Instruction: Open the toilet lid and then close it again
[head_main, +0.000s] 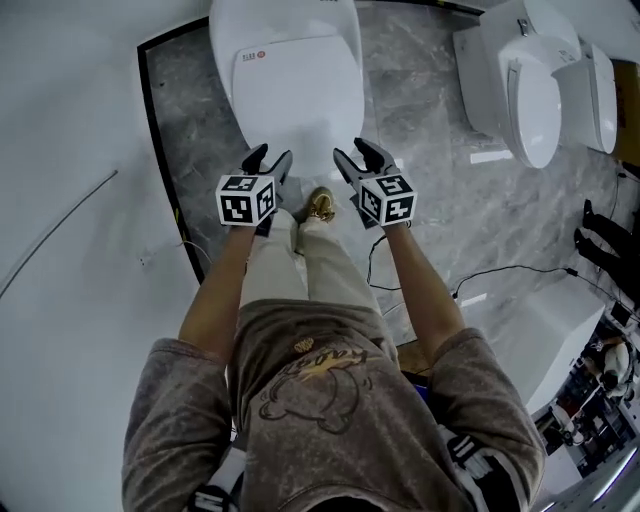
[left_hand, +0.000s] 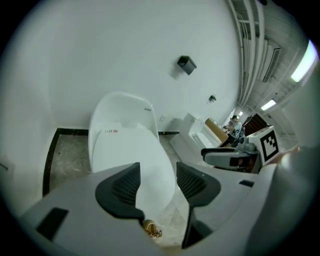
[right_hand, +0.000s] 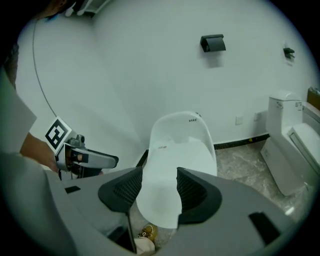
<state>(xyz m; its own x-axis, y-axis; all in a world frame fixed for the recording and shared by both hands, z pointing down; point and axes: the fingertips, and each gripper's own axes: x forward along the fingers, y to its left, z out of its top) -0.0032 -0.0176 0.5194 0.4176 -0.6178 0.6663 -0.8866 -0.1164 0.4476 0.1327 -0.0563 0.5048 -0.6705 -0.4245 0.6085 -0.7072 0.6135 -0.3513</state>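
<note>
The white toilet stands straight ahead against the wall, its lid down flat over the bowl. My left gripper hovers above the lid's near left edge, open with nothing between its fingers. My right gripper hovers level with it at the near right edge, also open and empty. In the left gripper view the lid shows beyond the left gripper, and the right gripper sits off to the side. In the right gripper view the lid fills the gap of the right gripper. Neither gripper touches the toilet.
The person's legs and a tan shoe stand just before the bowl. More toilets line the right side, with a black cable on the marble floor. A black strip edges the floor. A dark holder hangs on the wall.
</note>
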